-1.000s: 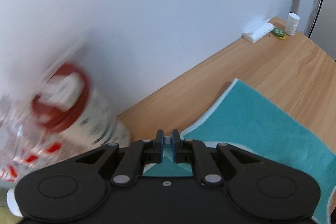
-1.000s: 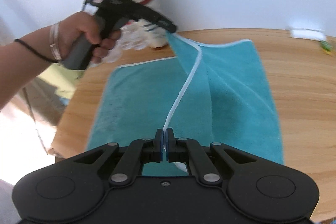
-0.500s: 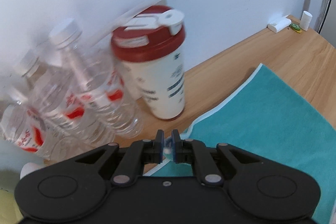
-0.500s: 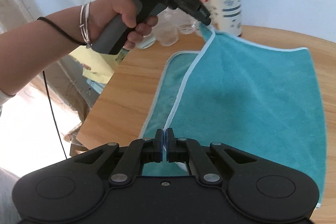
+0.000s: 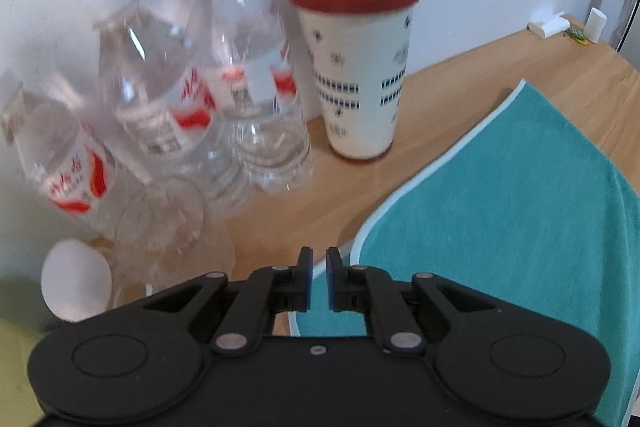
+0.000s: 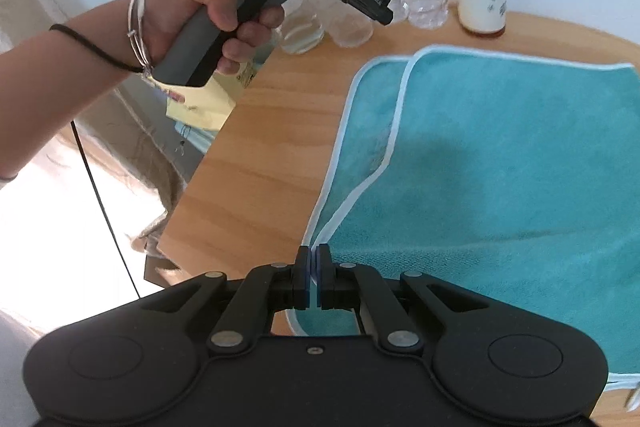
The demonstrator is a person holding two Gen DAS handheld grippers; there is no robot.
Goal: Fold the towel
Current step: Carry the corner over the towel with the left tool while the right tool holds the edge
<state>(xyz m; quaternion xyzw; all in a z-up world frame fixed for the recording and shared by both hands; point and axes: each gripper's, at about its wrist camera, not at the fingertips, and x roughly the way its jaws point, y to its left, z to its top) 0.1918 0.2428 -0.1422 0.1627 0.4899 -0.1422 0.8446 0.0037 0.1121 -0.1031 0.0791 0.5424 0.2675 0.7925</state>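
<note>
The teal towel (image 6: pixel 500 167) with a white hem lies folded on the wooden table (image 6: pixel 260 167). Its top layer sits slightly right of the lower layer's left edge. My right gripper (image 6: pixel 313 267) is shut on the hem at the near left corner. A hand (image 6: pixel 188 11) holds my left gripper (image 6: pixel 382 11) above the far left corner, with no cloth hanging from it. In the left wrist view the left gripper (image 5: pixel 318 279) is shut apart from a thin slit, and the towel (image 5: pixel 500 207) lies flat below and to the right.
Several clear water bottles (image 5: pixel 168 99), a glass (image 5: pixel 160 219) and a white cup with a red lid (image 5: pixel 356 67) stand by the wall behind the towel's far left corner. Small white items (image 5: pixel 552 25) sit far right. The table's left edge (image 6: pixel 192 179) is close.
Both grippers swept left and down, carrying the lifted towel edge over. The towel now lies flat and doubled. The far corner no longer hangs from the left gripper.
</note>
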